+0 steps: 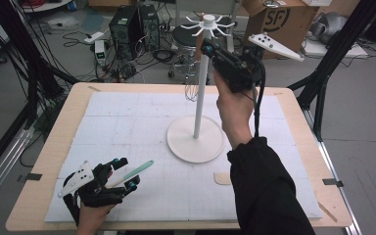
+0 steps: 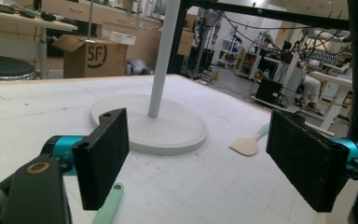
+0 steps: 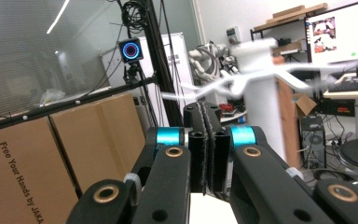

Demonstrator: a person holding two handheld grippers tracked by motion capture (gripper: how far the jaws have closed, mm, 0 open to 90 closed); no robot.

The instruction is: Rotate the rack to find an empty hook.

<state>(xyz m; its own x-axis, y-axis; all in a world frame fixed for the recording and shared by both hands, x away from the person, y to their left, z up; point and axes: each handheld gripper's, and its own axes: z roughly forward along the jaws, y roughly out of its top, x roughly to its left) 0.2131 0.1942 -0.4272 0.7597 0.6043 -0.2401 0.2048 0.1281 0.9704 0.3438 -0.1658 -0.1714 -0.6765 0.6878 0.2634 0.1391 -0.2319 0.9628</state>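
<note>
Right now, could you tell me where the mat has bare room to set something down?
The mat is bare left of the stand base, and along its front edge. The near-left corner is crowded by the left tool and the green spatula; a small spatula lies before the base.

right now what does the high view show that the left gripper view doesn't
High view alone: the right tool raised beside the stand's hooked top, a whisk hanging behind the pole, and the whole white mat.

Left gripper view alone: the left tool seen along its own black pads, standing wide apart, and desks and shelves far behind.

Both: the white stand, the mint-handled utensil under the left tool, the small spatula on the mat, and the cardboard box.
</note>
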